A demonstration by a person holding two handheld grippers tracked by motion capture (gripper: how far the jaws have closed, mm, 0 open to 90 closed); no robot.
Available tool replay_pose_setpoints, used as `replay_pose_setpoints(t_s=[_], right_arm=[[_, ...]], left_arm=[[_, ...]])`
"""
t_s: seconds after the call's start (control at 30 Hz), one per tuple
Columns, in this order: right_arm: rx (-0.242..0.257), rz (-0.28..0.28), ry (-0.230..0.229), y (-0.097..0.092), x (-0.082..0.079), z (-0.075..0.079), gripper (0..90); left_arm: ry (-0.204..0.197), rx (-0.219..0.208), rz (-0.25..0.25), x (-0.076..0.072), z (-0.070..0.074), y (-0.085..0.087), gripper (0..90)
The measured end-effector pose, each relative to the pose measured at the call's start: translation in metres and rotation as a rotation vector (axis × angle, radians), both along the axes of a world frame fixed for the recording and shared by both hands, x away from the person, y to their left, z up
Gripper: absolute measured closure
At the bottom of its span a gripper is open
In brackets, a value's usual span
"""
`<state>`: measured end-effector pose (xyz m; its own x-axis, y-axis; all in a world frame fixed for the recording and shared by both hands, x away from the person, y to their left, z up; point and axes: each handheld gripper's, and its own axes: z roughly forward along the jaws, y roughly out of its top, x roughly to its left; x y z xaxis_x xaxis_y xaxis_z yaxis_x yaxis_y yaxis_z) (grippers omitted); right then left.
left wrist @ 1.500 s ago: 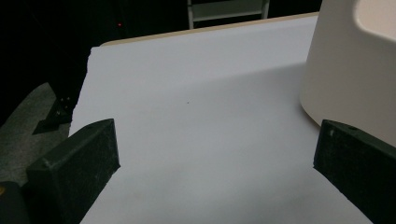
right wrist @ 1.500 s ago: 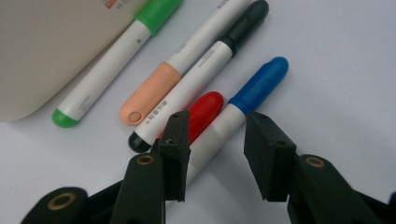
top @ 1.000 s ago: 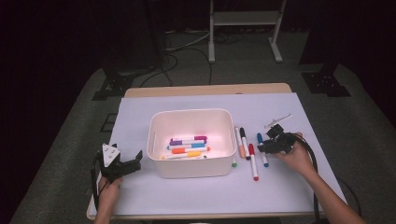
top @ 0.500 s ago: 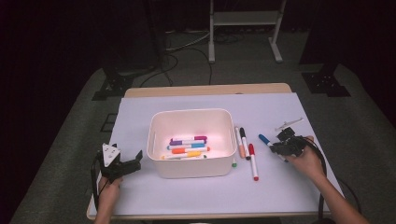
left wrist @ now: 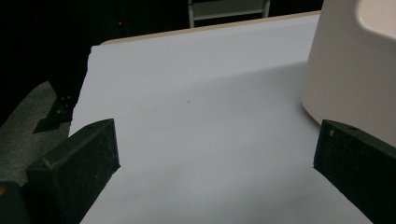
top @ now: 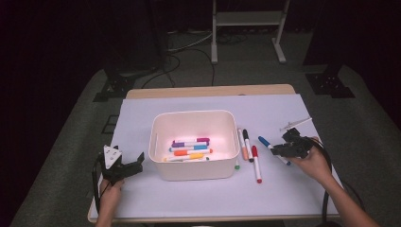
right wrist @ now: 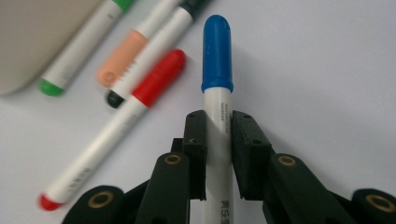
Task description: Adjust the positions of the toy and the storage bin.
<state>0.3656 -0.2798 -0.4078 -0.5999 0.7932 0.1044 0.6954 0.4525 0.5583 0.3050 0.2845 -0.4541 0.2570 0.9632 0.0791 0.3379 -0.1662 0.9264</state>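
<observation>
1. My right gripper [right wrist: 218,122] has just been closing, and its jaws now clamp the blue marker [right wrist: 217,93] on its white barrel just behind the cap. In the high view that marker [top: 270,146] sits to the right of the white bin [top: 194,122], near the right side of the tabletop [top: 142,198]; I cannot tell whether it still touches the surface.
2. I judge the marker to be light and stiff, a smooth plastic tube, so it could slip or swivel between the jaws. The hold is toward the cap end, so the long tail may droop; a grip nearer the middle would balance better.
3. It should not be fragile. A firm squeeze won't hurt it, though the cap could pop if knocked on the bin's rim.
4. My left gripper [top: 124,166] rests to the left of the bin with its jaws wide open and nothing between them.
5. Count on the tabletop, beside the bin: four loose markers, namely a green one [right wrist: 77,53], an orange one [right wrist: 128,53], a black one [right wrist: 159,39] and a red one [right wrist: 112,144], plus the blue one I hold.
6. Count inside the bin: about four markers [top: 190,148]; I make out purple and orange caps, the rest being too small to tell.
7. One bin, two grippers.
</observation>
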Motion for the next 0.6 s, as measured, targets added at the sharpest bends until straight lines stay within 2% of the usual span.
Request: replay_pose_setpoints(t_s=[0.1, 0.6], right_arm=[[0.031, 0.026, -0.006, 0.004, -0.003, 0.015, 76.0], [0.091, 0.131, -0.078, 0.028, -0.011, 0.092, 76.0]], left_arm=[[0.0, -0.002, 0.0, 0.0, 0.0, 0.0, 0.0], [0.0, 0.004, -0.003, 0.0, 0.0, 0.0, 0.0]])
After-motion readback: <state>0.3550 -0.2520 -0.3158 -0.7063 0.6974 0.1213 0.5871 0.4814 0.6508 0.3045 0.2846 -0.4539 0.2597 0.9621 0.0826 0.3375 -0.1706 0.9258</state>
